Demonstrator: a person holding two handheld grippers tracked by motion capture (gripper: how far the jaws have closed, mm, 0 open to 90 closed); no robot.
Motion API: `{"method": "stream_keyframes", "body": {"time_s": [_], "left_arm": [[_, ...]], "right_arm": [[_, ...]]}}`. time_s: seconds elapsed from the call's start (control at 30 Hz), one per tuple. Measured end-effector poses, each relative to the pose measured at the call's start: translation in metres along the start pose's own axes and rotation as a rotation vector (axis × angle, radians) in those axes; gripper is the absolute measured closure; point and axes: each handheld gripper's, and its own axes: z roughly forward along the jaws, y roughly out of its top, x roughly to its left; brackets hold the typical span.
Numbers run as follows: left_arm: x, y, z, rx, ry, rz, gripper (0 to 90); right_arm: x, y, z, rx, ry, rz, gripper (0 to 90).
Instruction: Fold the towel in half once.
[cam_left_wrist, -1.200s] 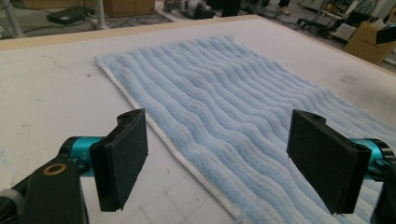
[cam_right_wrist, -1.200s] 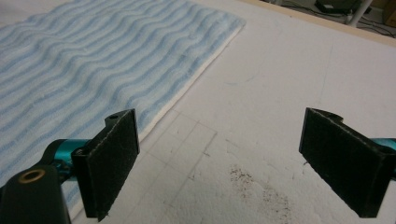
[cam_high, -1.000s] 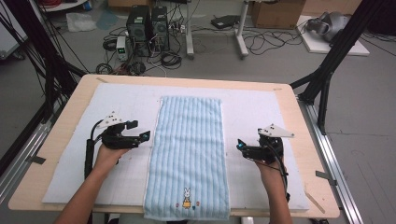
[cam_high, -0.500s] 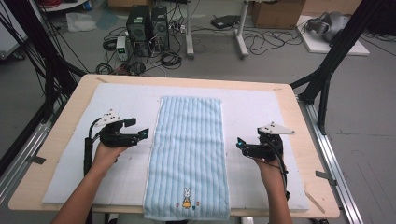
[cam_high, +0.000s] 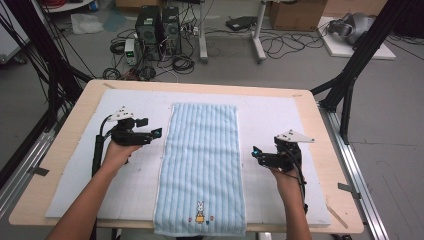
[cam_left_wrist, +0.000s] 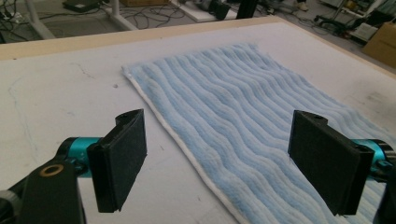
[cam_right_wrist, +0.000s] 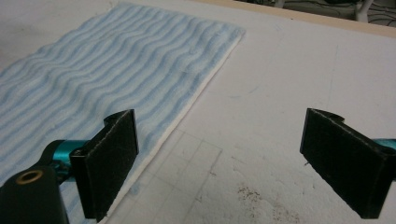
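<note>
Towel (cam_high: 202, 170) lies flat between my two hand-held grippers: left hand-held gripper (cam_high: 156, 133) and right hand-held gripper (cam_high: 256, 152) hover just beside its long edges, jaws wide, empty.

The towel (cam_high: 202, 162) is soft terry cloth, pale blue, with a ribbed, fluffy pile and a smooth white hem. It lies on a matt white mat (cam_high: 280, 125), a little scuffed and speckled. The worktop (cam_high: 325, 130) under it is light wood with a dull finish. Each hand-held gripper (cam_left_wrist: 219, 158) has matt black pads (cam_right_wrist: 112, 158) of rough, foam-like texture and glossy teal metal parts.
</note>
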Motion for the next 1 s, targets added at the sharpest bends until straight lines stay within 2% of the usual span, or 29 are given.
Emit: {"method": "stream_keyframes", "body": {"time_s": [0.1,0.23,0.37,0.43,0.57,0.7,0.77,0.83,0.93,1.0], "left_arm": [[0.004,0.003,0.008,0.013,0.031,0.011,25.1],[0.009,0.000,0.025,0.054,0.072,-0.004,26.6],[0.013,0.002,0.041,0.058,0.070,-0.015,29.2],[0.014,0.003,0.050,0.080,0.070,-0.001,30.5],[0.019,0.005,0.065,0.123,0.077,-0.018,30.4],[0.019,0.004,0.077,0.146,0.088,-0.008,30.1],[0.017,0.003,0.082,0.164,0.098,0.011,30.1],[0.014,0.001,0.087,0.176,0.100,0.009,30.7],[0.011,-0.001,0.094,0.223,0.123,0.031,35.1],[0.010,-0.003,0.098,0.238,0.132,0.030,38.0]], "right_arm": [[0.002,0.000,0.001,0.008,0.008,-0.013,10.7],[0.004,-0.001,0.002,0.011,0.015,-0.024,10.7],[0.004,0.000,0.002,0.009,0.019,-0.031,10.7],[0.003,-0.001,0.002,0.012,0.018,-0.026,10.7],[0.002,-0.001,0.003,0.009,0.012,-0.021,10.7],[0.004,-0.001,0.003,0.015,0.015,-0.025,10.7],[0.004,-0.001,0.003,0.018,0.016,-0.028,10.7],[0.004,-0.001,0.003,0.024,0.017,-0.025,10.7],[0.004,-0.001,0.005,0.028,0.017,-0.026,10.7],[0.005,-0.001,0.007,0.036,0.020,-0.030,10.7]]}}
